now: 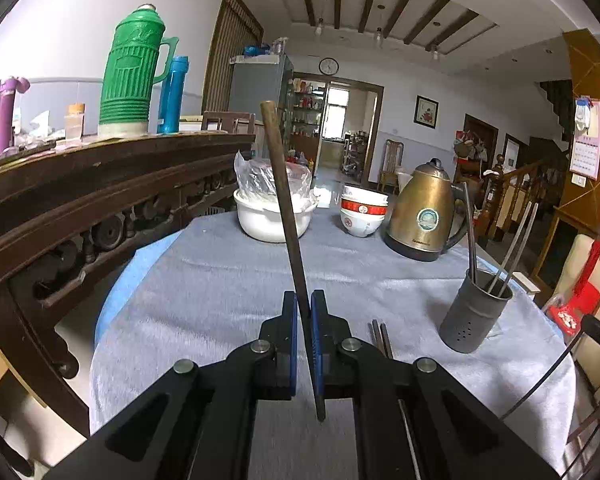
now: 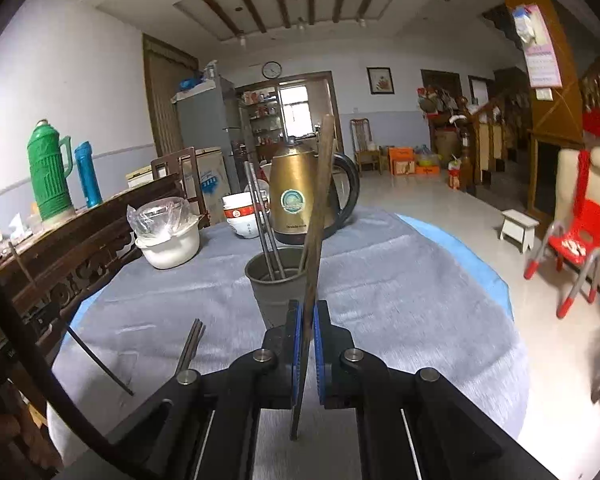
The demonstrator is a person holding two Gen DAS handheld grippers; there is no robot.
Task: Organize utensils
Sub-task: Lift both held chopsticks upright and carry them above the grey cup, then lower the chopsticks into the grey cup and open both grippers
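Note:
My left gripper [image 1: 304, 300] is shut on a brown wooden chopstick [image 1: 284, 208] that stands nearly upright above the table. My right gripper [image 2: 308, 308] is shut on another brown chopstick [image 2: 320, 208], held upright just in front of the grey utensil holder [image 2: 278, 292]. The holder [image 1: 474, 312] stands at the right in the left wrist view and holds several metal chopsticks [image 1: 514, 244]. A pair of dark chopsticks [image 1: 380, 336] lies flat on the grey cloth, also in the right wrist view [image 2: 190, 344].
A gold kettle [image 1: 424, 212], stacked red-and-white bowls [image 1: 362, 210] and a white pot with plastic wrap [image 1: 274, 208] stand at the table's far side. A dark wooden sideboard [image 1: 80, 184] with a green thermos [image 1: 130, 72] borders the left. A red chair [image 2: 572, 240] stands on the floor to the right.

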